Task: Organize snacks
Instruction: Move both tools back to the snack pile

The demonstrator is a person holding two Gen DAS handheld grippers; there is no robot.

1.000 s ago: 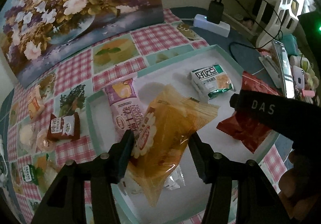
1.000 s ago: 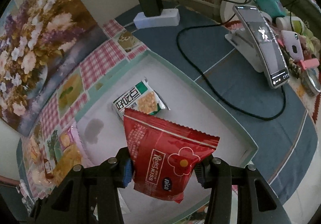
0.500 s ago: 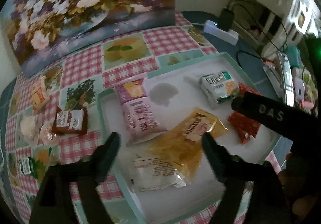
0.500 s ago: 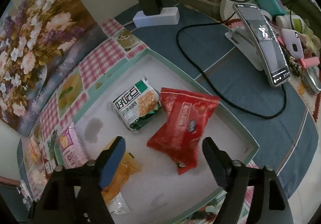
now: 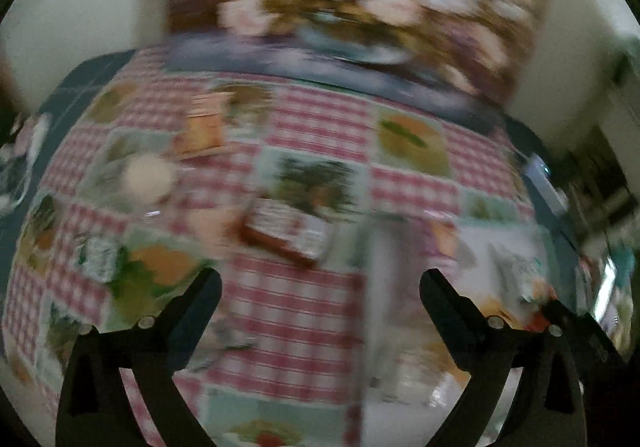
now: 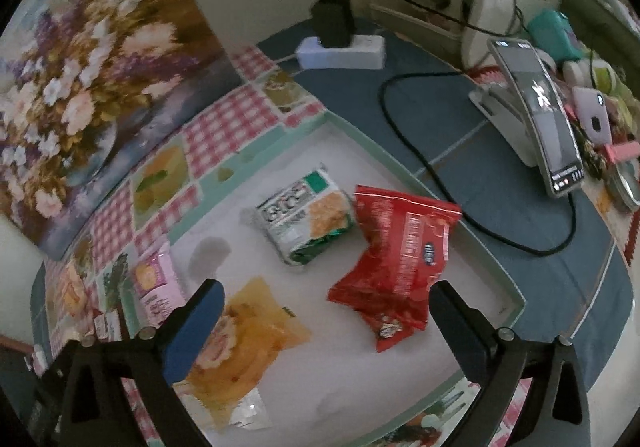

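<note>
checked cloth (image 5: 296,299) blurred, left view | tray (image 6: 516,293) snacks, right view only | both claws apart, empty

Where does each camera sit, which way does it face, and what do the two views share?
Left wrist: on the left tool, looking forward and down at the checked tablecloth and a dark red packet; heavily blurred; both open fingers show.
Right wrist: on the right tool, looking down into the tray at the red packet, green packet and yellow packet; both open fingers show.
Shared: the flower painting, tablecloth and tray.
</note>
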